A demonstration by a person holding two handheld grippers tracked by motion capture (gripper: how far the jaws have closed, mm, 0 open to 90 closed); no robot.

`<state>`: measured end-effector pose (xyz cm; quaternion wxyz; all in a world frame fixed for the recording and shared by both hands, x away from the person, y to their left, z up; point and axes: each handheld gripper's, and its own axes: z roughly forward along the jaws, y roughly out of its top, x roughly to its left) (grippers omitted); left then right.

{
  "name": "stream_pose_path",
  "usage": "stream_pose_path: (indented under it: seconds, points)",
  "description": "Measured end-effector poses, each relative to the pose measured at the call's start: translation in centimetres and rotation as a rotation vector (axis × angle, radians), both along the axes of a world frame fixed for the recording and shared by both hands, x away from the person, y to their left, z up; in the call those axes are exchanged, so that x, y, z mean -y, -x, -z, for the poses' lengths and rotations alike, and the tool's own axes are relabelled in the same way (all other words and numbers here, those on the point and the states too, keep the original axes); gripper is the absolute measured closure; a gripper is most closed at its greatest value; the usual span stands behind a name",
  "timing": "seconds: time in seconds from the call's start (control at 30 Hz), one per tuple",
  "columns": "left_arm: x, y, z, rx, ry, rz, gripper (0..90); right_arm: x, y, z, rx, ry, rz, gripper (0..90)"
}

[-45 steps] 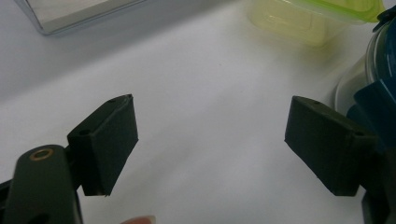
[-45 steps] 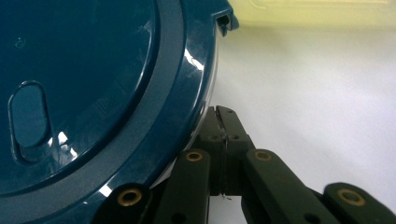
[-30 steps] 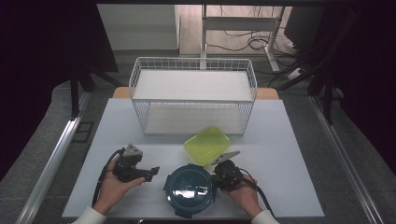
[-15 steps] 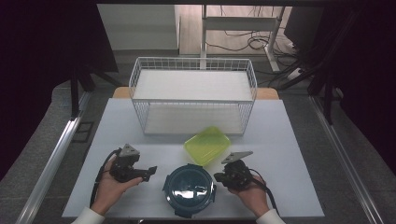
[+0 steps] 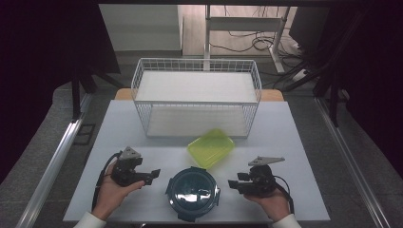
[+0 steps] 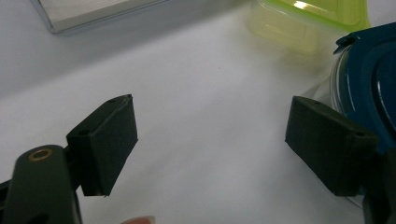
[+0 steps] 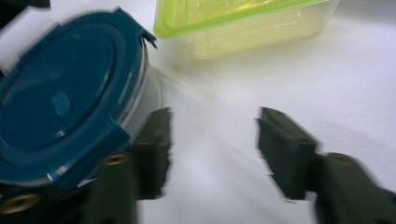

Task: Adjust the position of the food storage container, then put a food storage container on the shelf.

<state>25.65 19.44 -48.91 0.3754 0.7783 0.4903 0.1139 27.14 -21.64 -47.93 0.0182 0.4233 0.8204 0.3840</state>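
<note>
A round clear container with a dark blue clip lid (image 5: 192,193) stands near the table's front edge; it also shows as the blue-lidded container (image 7: 65,112) and at the right edge as the blue lid (image 6: 369,79). Behind it lies a yellow-green lidded box (image 5: 211,147), seen close as the green box (image 7: 243,23) and the green box (image 6: 303,18). My left gripper (image 5: 153,175) sits left of the round container, open and empty, its jaws wide in its own view (image 6: 210,140). My right gripper (image 5: 234,184) is right of the container; its jaws have just been opening and hold nothing (image 7: 212,144).
A white wire basket (image 5: 197,97) stands at the back middle of the white table (image 5: 294,142). Bare tabletop lies to either side of the containers. A metal rail runs along the floor at the left, and cables and a frame lie beyond the table.
My right gripper has drawn away to the right from the green box and the round container, and its jaws have opened. The left gripper has kept still.
</note>
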Motion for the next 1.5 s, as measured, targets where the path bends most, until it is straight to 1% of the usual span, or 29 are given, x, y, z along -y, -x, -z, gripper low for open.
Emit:
stream_pose_path:
  seconds: [0.07, 0.13, 0.17, 0.27, 0.37, 0.4, 0.47, 0.5, 0.53, 0.57, 0.67, 0.73, 0.77, 0.83, 0.87, 0.9, 0.97, 1.03, 1.1, 1.2, 1.23, 1.33, 1.4, 1.5]
  points:
    - [-0.2, 0.1, -0.1, -0.003, 0.011, -0.02, 15.5, 0.0, 0.1, 0.0, -0.002, -0.035, 0.018, 32.3]
    - [-0.4, 0.1, -0.2, -0.001, 0.024, -0.04, 14.6, 0.0, 0.2, -0.1, 0.006, -0.056, 0.03, 27.5]
    - [-0.5, 0.1, -0.3, -0.002, 0.038, -0.046, 14.3, 0.1, 0.3, -0.1, 0.016, -0.061, 0.027, 25.9]
    - [-0.7, 0.2, -0.5, -0.006, 0.064, -0.045, 14.1, 0.1, 0.6, -0.2, 0.017, -0.07, 0.026, 21.4]
    - [-0.4, 0.6, -0.6, -0.014, 0.074, -0.026, 14.2, 0.0, 1.0, -0.1, -0.013, -0.086, 0.021, 17.3]
    - [-0.3, 0.8, -0.7, -0.016, 0.078, -0.016, 14.2, -0.1, 1.1, 0.0, -0.019, -0.088, 0.018, 17.0]
    - [-0.1, 1.1, -0.8, -0.022, 0.09, -0.005, 14.2, -0.3, 1.3, 0.1, -0.032, -0.102, -0.007, 17.1]
    - [0.0, 1.2, -0.8, -0.026, 0.103, 0.004, 14.2, -0.3, 1.4, 0.2, -0.027, -0.107, -0.017, 17.1]
    - [0.1, 1.5, -0.9, -0.032, 0.125, 0.015, 14.2, -0.4, 1.5, 0.2, -0.027, -0.117, -0.022, 16.9]
    - [0.1, 1.5, -1.0, -0.035, 0.131, 0.022, 14.0, -0.6, 1.8, 0.3, -0.033, -0.142, -0.034, 16.9]
    - [0.5, 1.9, -1.0, -0.034, 0.151, 0.048, 13.4, -0.8, 2.0, 0.4, -0.035, -0.153, -0.046, 18.0]
    - [0.7, 2.0, -0.9, -0.041, 0.16, 0.063, 13.0, -0.9, 2.4, 0.4, -0.035, -0.149, -0.042, 19.3]
    - [0.7, 2.0, -0.9, -0.05, 0.166, 0.072, 13.0, -0.9, 2.5, 0.4, -0.039, -0.154, -0.04, 19.4]
    - [0.8, 2.2, -0.9, -0.055, 0.182, 0.083, 13.6, -1.0, 2.7, 0.4, -0.048, -0.167, -0.031, 19.3]
    - [0.8, 2.3, -0.9, -0.052, 0.186, 0.088, 14.0, -1.0, 2.8, 0.5, -0.053, -0.168, -0.025, 19.2]
    - [0.9, 2.4, -0.8, -0.054, 0.191, 0.092, 15.3, -1.1, 3.0, 0.6, -0.07, -0.17, -0.017, 18.7]
    - [1.1, 2.6, -0.7, -0.057, 0.192, 0.102, 15.8, -1.2, 3.0, 0.7, -0.079, -0.166, -0.013, 18.2]
    - [1.3, 2.7, -0.6, -0.076, 0.185, 0.106, 16.9, -1.3, 3.1, 0.9, -0.096, -0.166, -0.005, 17.2]
    - [1.5, 2.7, -0.6, -0.104, 0.197, 0.102, 17.7, -1.5, 3.2, 1.2, -0.121, -0.178, 0.005, 16.3]
    - [1.9, 2.6, -0.3, -0.159, 0.24, 0.103, 17.5, -1.8, 3.2, 1.5, -0.15, -0.193, 0.018, 15.5]
    - [2.0, 2.6, -0.2, -0.171, 0.249, 0.107, 17.4, -1.8, 3.3, 1.6, -0.155, -0.2, 0.021, 15.4]
    - [2.6, 2.3, 0.2, -0.211, 0.275, 0.13, 16.9, -2.1, 3.4, 1.7, -0.175, -0.215, 0.029, 15.0]
    - [2.9, 2.0, 0.6, -0.245, 0.307, 0.146, 16.2, -2.5, 3.5, 1.8, -0.187, -0.217, 0.028, 14.4]
    - [3.2, 1.6, 1.1, -0.283, 0.323, 0.157, 15.1, -3.0, 3.6, 2.1, -0.211, -0.226, 0.032, 13.5]
